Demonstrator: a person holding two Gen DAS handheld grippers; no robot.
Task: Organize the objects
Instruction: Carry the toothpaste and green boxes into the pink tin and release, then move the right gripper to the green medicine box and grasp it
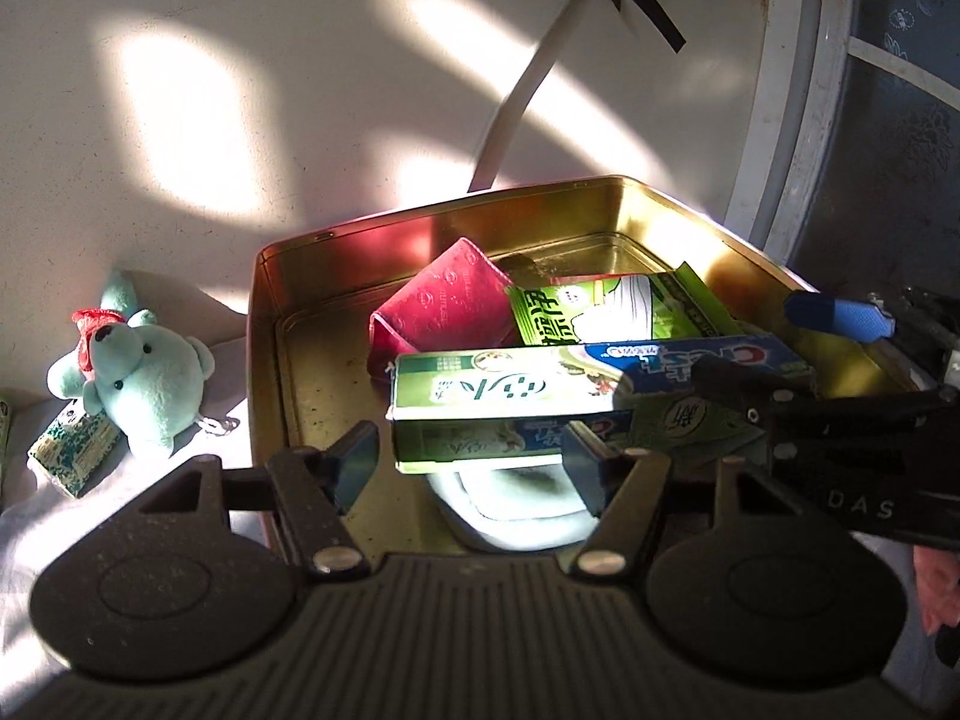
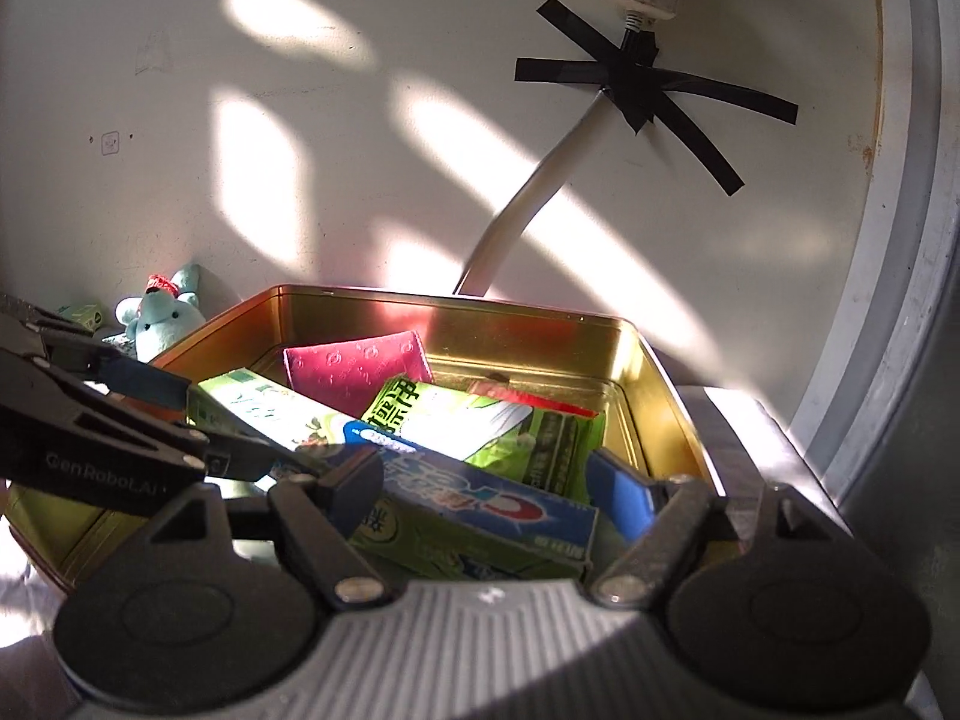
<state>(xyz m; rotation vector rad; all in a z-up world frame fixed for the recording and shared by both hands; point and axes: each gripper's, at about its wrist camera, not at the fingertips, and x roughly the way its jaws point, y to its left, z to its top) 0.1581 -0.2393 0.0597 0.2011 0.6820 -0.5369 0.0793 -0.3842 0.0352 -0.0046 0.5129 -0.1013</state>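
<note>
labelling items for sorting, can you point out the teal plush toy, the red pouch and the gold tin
teal plush toy (image 1: pixel 141 369): left wrist view, on its face
red pouch (image 1: pixel 447 303): left wrist view, on its embossed front
gold tin (image 2: pixel 528 324): right wrist view, on its far inner wall

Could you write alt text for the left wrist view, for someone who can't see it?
A gold tin holds a toothpaste box, green packet and red pouch. The open left gripper hovers at the box; a teal plush sits outside.
</note>
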